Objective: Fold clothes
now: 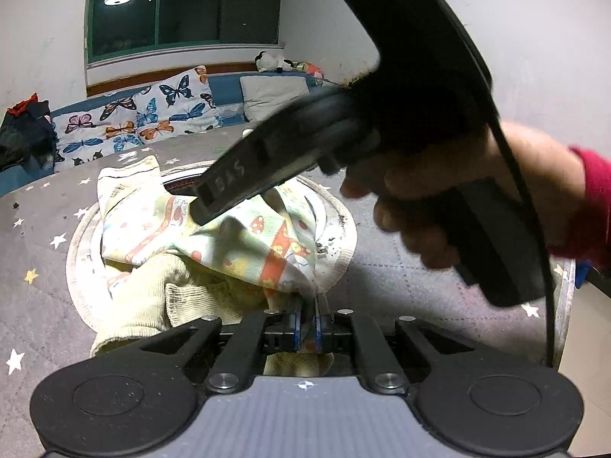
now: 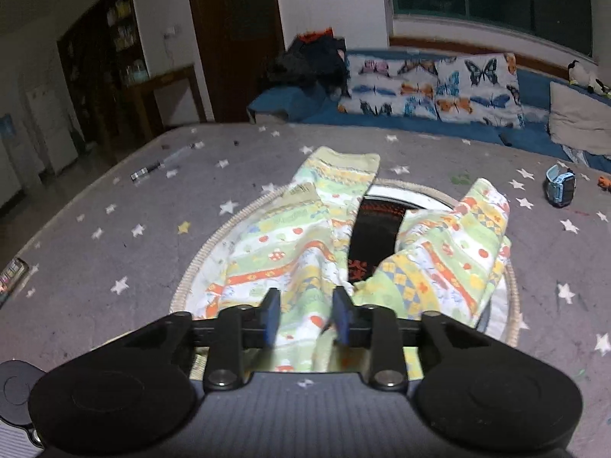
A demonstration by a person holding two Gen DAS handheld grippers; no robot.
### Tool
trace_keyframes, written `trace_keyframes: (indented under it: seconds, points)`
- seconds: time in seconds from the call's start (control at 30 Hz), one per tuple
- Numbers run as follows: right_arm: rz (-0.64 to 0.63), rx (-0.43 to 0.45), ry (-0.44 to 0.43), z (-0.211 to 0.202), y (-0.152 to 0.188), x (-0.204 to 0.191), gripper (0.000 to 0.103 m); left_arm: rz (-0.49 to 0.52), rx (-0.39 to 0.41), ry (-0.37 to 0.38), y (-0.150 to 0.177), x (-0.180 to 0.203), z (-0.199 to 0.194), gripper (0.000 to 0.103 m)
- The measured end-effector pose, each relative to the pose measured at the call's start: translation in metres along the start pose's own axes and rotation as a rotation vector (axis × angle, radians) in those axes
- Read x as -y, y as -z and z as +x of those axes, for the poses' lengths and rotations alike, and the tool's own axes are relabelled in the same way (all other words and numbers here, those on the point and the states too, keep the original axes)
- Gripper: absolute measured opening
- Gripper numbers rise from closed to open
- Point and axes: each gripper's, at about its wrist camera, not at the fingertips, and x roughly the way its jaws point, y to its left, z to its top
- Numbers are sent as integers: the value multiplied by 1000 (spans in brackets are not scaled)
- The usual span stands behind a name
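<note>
Nearest the left wrist camera, the left gripper [image 1: 310,322] has its jaws closed on a fold of the printed garment [image 1: 244,236], with cloth pinched between the two blue pads. This garment, a pair of child's trousers with a mushroom and stripe pattern and cream ribbed cuffs, lies crumpled over a round woven basket [image 1: 340,255] on a grey mat with white stars [image 1: 46,206]. Above it, in the same view, the right gripper [image 1: 214,198] reaches in from the upper right, held by a hand [image 1: 450,194] in a red sleeve [image 1: 592,206]; its tip touches the cloth. From the right wrist camera, the right gripper [image 2: 307,315] has its jaws open, with the trousers [image 2: 290,244] lying between and below the pads. Both legs spread away from the camera across the basket [image 2: 214,244], with a dark item [image 2: 376,236] showing in the gap. Farther right, a blue watch [image 2: 559,189] lies on the mat [image 2: 114,206], well apart from the basket.
</note>
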Motion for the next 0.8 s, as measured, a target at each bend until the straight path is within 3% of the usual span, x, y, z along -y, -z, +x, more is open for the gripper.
trace_keyframes:
  seconds: [0.2,0.27,0.4,0.53,0.7,0.8]
  points:
    - [-37,98,-6,4,16,-4,41,4,-7,-10,3,-3,0,8]
    - [-51,128,-25,5,20,-4,59,4,-9,-12,3,-3,1,9]
    - [-90,161,-25,13,29,-9,69,7,-14,-15,4,-3,3,9]
    - [-87,163,-31,17,30,-9,73,6,-17,-18,4,-4,5,10]
    - [-80,143,-54,22,29,-8,101,5,-19,-19,3,-4,6,10]
    - [-100,115,-57,27,29,-12,103,5,-19,-20,3,-4,7,10]
